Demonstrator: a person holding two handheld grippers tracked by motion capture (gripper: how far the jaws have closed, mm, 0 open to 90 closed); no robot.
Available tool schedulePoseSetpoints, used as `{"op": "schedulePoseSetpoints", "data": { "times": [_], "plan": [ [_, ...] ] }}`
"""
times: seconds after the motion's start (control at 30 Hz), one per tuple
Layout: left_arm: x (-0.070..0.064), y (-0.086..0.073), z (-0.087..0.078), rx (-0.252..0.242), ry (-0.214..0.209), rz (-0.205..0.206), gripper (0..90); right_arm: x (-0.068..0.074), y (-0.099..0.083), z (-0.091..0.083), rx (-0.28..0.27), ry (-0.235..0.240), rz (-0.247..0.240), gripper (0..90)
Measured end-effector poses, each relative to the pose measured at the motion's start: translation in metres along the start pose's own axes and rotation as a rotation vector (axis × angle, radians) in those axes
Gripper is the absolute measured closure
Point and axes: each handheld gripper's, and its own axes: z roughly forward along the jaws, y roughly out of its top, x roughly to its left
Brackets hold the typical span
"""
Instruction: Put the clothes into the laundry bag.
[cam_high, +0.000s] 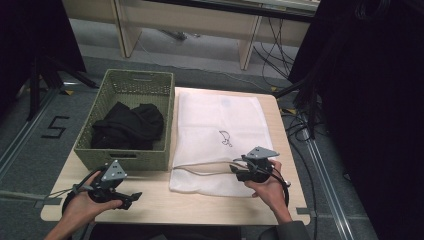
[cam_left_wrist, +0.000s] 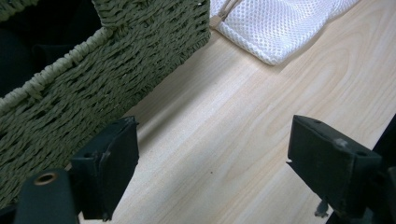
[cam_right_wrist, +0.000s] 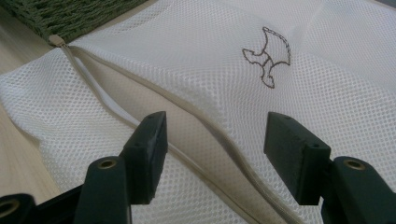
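My right gripper (cam_right_wrist: 212, 154) hovers wide open, empty, straddling the unzipped mouth of the mesh bag (cam_high: 220, 125) at frame centre, placed to lift one lip. My left gripper (cam_left_wrist: 212, 168), open and empty, waits beside the basket (cam_high: 131, 159) holding dark clothes (cam_high: 129, 125).

White mesh-cloth bag (cam_high: 220, 135), rough woven green basket (cam_high: 131, 120), smooth pale matt wood table (cam_high: 200, 205).

Black tongs (cam_high: 238, 169), grey triangular plates (cam_high: 261, 152).
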Motion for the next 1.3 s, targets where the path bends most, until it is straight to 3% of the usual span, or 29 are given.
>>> {"op": "schedulePoseSetpoints", "data": {
  "times": [0.43,0.5,0.53,0.57,0.63,0.67,0.7,0.73,0.8,0.83,0.9,0.93,0.97,1.1,1.13,1.3],
  "plan": [
    [0.000,0.000,0.000,0.005,0.002,0.002,16.2,-0.002,0.001,0.001,-0.008,-0.019,-0.014,40.8],
    [0.000,0.000,0.000,0.004,0.006,0.009,16.2,-0.003,0.001,0.002,0.007,-0.001,-0.013,40.8],
    [-0.001,0.000,0.000,0.002,0.004,0.004,16.2,-0.002,0.001,0.002,0.017,-0.002,0.000,40.8],
    [-0.003,-0.001,0.000,0.008,-0.003,-0.031,16.2,-0.004,0.001,0.003,0.002,-0.015,-0.016,40.8],
    [-0.003,-0.001,0.000,0.007,0.000,-0.033,16.2,-0.004,0.002,0.003,0.006,-0.013,-0.013,40.8],
    [0.000,0.000,0.000,0.005,0.005,0.000,16.2,-0.006,0.002,0.007,-0.003,-0.023,-0.049,41.0],
    [0.000,0.000,0.000,0.002,0.004,0.003,16.2,-0.006,0.002,0.007,-0.003,-0.023,-0.049,41.0],
    [0.000,0.000,0.000,0.003,0.004,0.005,16.2,-0.006,0.003,0.007,0.015,-0.021,-0.033,41.0],
    [-0.001,0.000,0.001,0.010,0.002,-0.001,16.2,-0.007,0.003,0.009,0.017,-0.032,-0.046,41.0],
    [-0.003,-0.001,0.001,0.011,-0.002,-0.025,16.2,-0.009,0.004,0.012,0.023,-0.039,-0.056,41.1],
    [-0.004,-0.001,0.002,0.003,0.004,-0.035,16.2,-0.011,0.003,0.014,0.042,-0.026,-0.076,41.2],
    [-0.004,-0.001,0.002,0.006,0.007,-0.033,16.2,-0.011,0.003,0.014,0.042,-0.026,-0.076,41.2],
    [-0.001,0.000,0.001,0.014,0.004,0.005,16.2,-0.009,0.003,0.015,0.060,-0.033,-0.069,41.6],
    [-0.001,0.000,0.001,0.007,0.010,0.008,16.2,-0.008,0.003,0.021,0.079,-0.026,-0.093,42.0],
    [-0.001,-0.001,0.002,0.015,0.004,0.003,16.2,-0.007,0.003,0.024,0.090,-0.035,-0.128,42.0],
    [0.000,0.000,0.002,0.011,0.008,0.011,16.2,-0.004,0.004,0.029,0.113,-0.038,-0.138,42.9]
  ]
}}
